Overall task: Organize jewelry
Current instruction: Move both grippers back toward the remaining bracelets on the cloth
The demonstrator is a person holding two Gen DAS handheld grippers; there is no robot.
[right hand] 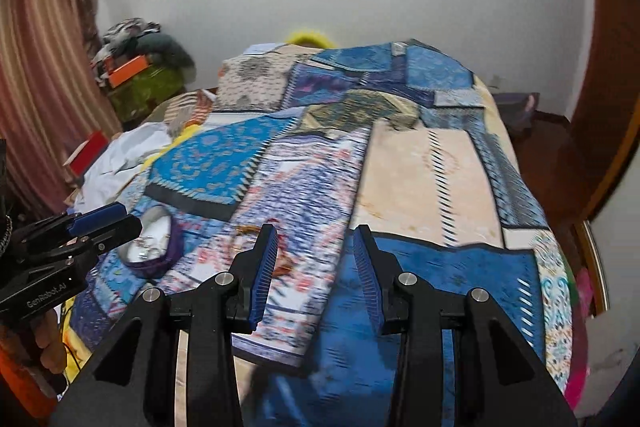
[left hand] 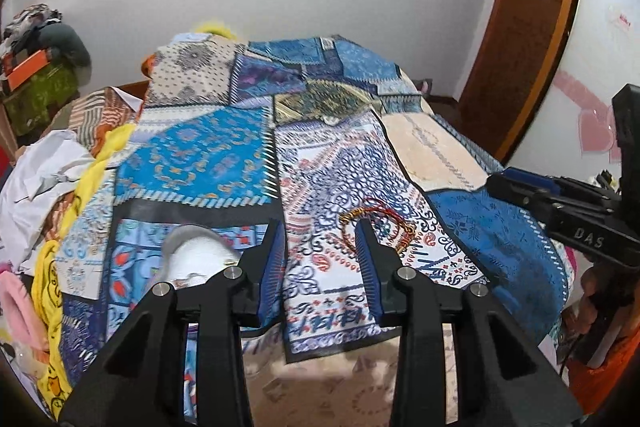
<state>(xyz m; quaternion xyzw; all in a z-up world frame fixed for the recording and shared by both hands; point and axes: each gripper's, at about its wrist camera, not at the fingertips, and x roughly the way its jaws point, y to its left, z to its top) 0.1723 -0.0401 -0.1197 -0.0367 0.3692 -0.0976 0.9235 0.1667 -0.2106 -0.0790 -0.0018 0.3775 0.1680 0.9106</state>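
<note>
Patchwork bedspread carries one red-and-gold bracelet and one round jewelry box; both the left gripper and right gripper are released, grasping nothing.

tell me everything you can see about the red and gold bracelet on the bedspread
The bracelet looks like thin red cord loops twisted with gold-coloured thread or beads, bunched in a loose, roughly round tangle. It lies flat on the white, blue and red patterned patch of the bedspread, to the right of the round white jewelry box. The left gripper is open above it, one fingertip overlapping it in view; actual contact can't be told. Nothing grips it.
</note>
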